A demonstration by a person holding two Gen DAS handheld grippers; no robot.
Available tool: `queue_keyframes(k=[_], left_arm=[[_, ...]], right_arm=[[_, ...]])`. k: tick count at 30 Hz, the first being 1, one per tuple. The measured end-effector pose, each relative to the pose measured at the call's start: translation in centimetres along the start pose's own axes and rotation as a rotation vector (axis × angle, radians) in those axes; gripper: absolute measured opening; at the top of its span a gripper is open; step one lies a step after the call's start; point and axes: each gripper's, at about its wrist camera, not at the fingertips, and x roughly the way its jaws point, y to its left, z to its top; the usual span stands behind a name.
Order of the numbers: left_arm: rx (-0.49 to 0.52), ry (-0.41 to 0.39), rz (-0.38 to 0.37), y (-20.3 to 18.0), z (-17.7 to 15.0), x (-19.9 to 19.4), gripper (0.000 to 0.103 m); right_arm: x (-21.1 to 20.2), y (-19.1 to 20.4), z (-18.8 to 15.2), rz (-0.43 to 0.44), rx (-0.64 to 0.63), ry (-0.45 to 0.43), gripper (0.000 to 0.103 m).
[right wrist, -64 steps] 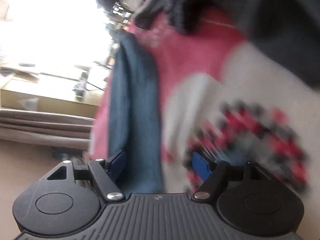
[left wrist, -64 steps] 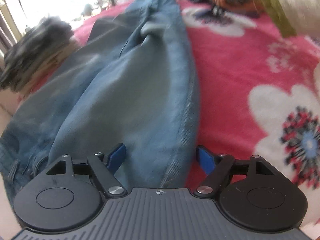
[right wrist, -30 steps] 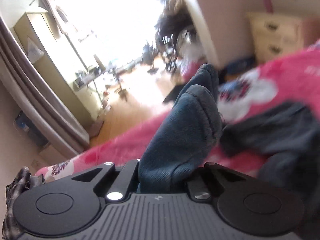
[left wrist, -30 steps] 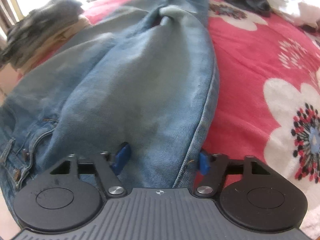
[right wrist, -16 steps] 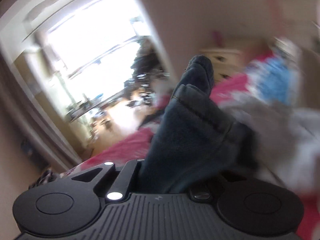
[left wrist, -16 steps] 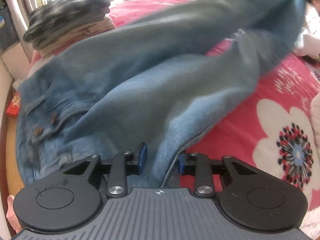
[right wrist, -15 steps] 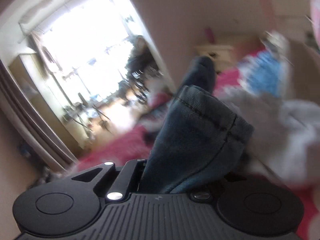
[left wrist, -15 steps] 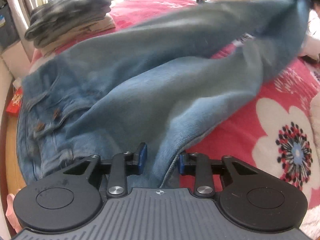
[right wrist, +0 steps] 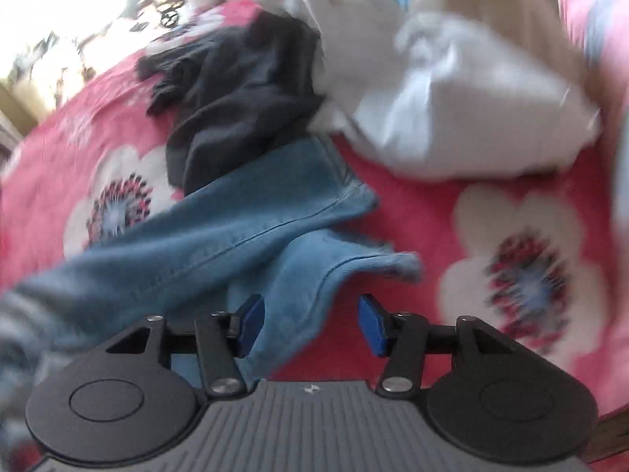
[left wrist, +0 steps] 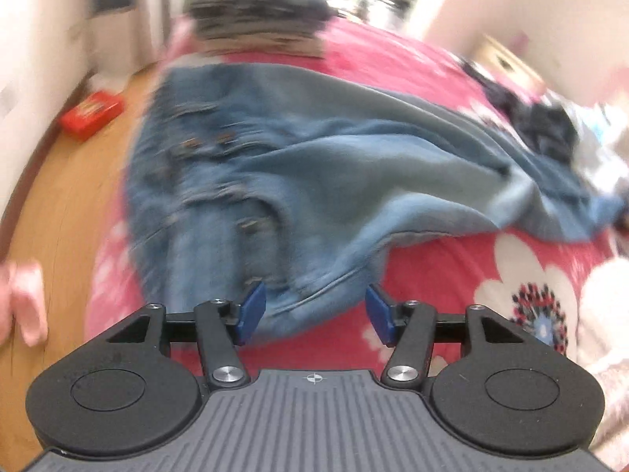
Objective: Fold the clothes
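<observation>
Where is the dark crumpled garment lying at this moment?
In the right wrist view the dark garment lies upper left on the red floral blanket, between the jeans' leg ends and the white bundle.

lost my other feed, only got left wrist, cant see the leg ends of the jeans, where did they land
Observer: The jeans hems lie on the red floral blanket, one leg end across the other.
Operator: is the right gripper holding them
Observer: No. The right gripper is open; its jaws have just been opening and denim lies loose between them.
Operator: anything near the hems
Observer: A dark garment touches the far leg end, and a white cloth pile sits just beyond.
</observation>
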Motion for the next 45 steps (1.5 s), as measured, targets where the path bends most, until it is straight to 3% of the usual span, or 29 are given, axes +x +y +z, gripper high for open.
queue_keyframes(k=[3, 9, 13, 17, 21, 27, 32, 34, 35, 36, 37, 42, 45], left_arm=[[-0.123, -0.06, 0.053, 1.9, -0.4, -0.4, 0.057], [-0.136, -0.09, 0.068, 3.3, 1.1, 1.5, 0.057], [-0.155, -0.075, 0.081, 4.6, 1.8, 3.3, 0.057], [-0.17, -0.055, 0.024, 5.3, 1.2, 3.6, 0.055], [-0.149, -0.053, -0.039, 5.2, 0.5, 3.3, 0.055], [-0.2, -0.06, -0.141, 6.1, -0.1, 3.1, 0.045], [-0.233, -0.018, -0.142, 6.6, -0.8, 4.7, 0.038], [-0.236, -0.029, -0.132, 6.4, -0.7, 4.8, 0.03], [-0.238, -0.037, -0.121, 6.3, -0.7, 4.7, 0.021], [-0.248, -0.046, -0.114, 6.4, -0.7, 4.5, 0.013], [-0.261, -0.061, -0.113, 6.4, -0.7, 4.2, 0.009], [-0.308, -0.16, -0.123, 6.7, -1.2, 1.4, 0.003], [-0.337, -0.211, -0.134, 6.9, -1.1, -0.4, 0.002]], right_arm=[[-4.4, 4.7, -0.8, 0.028, -0.191, -0.141, 0.056], [-8.3, 21.4, -4.6, 0.445, -0.698, -0.373, 0.055], [-6.4, 34.1, -8.5, 0.766, -0.913, -0.283, 0.05], [-3.5, 45.6, -12.6, 0.896, -1.114, -0.22, 0.046], [-0.4, 55.1, -15.5, 0.932, -1.281, -0.223, 0.042], [3.6, 63.4, -17.5, 0.91, -1.456, -0.224, 0.04], [5.6, 65.5, -18.9, 0.851, -1.586, -0.207, 0.038], [6.2, 65.9, -19.2, 0.842, -1.602, -0.174, 0.038], [6.1, 65.9, -19.4, 0.837, -1.604, -0.166, 0.034], [6.0, 65.7, -19.5, 0.834, -1.606, -0.159, 0.024], [5.7, 65.6, -19.8, 0.823, -1.613, -0.171, 0.012], [3.8, 64.6, -20.5, 0.797, -1.583, -0.3, 0.006], [1.7, 63.9, -19.4, 0.853, -1.467, -0.341, 0.006]])
